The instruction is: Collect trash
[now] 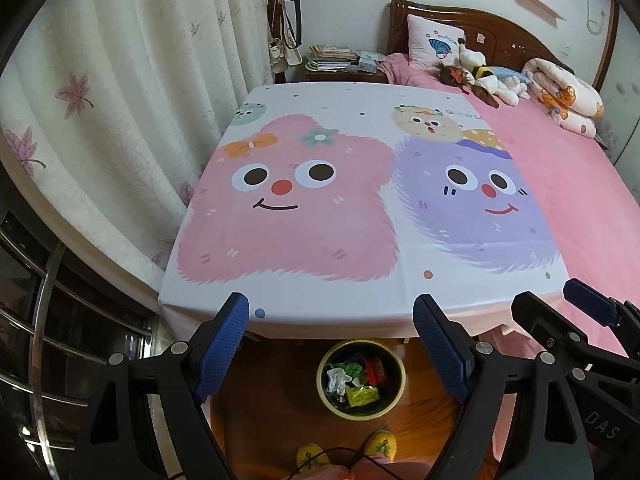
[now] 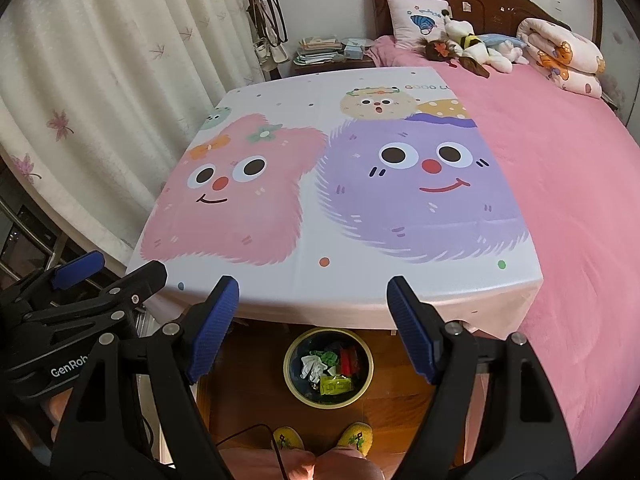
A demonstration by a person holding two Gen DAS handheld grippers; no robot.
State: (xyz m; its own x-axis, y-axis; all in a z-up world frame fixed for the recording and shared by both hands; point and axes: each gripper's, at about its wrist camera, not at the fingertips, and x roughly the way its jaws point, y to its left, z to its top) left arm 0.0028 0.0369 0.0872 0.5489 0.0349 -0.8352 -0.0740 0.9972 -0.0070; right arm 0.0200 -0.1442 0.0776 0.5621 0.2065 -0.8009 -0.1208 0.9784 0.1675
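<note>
1. The trash bin point(image 1: 362, 378) stands on the wooden floor point(image 1: 280, 392) at the foot of the bed, just past the hanging edge of the cartoon sheet point(image 1: 320, 200). It sits below and between the fingers of each gripper, well apart from both.
2. Inside the bin lie a crumpled white tissue point(image 1: 338, 380), a yellow-green wrapper point(image 1: 362, 395), something red point(image 1: 376, 371) and a green scrap point(image 1: 353, 369).
3. The left gripper point(image 1: 331, 344) has its blue-padded fingers spread wide apart, with nothing between them and touching nothing.
4. The right gripper point(image 2: 313, 330) is likewise spread wide and empty; in its own view the bin point(image 2: 328, 367) shows in the gap between its pads.
5. The two grippers hang side by side, level with the bed's edge, both tilted down and forward over the floor; each shows at the edge of the other's view.
6. The person's feet in yellow slippers point(image 2: 322, 438) stand just behind the bin, toes toward it, with a dark cable point(image 2: 256, 432) trailing near them.
</note>
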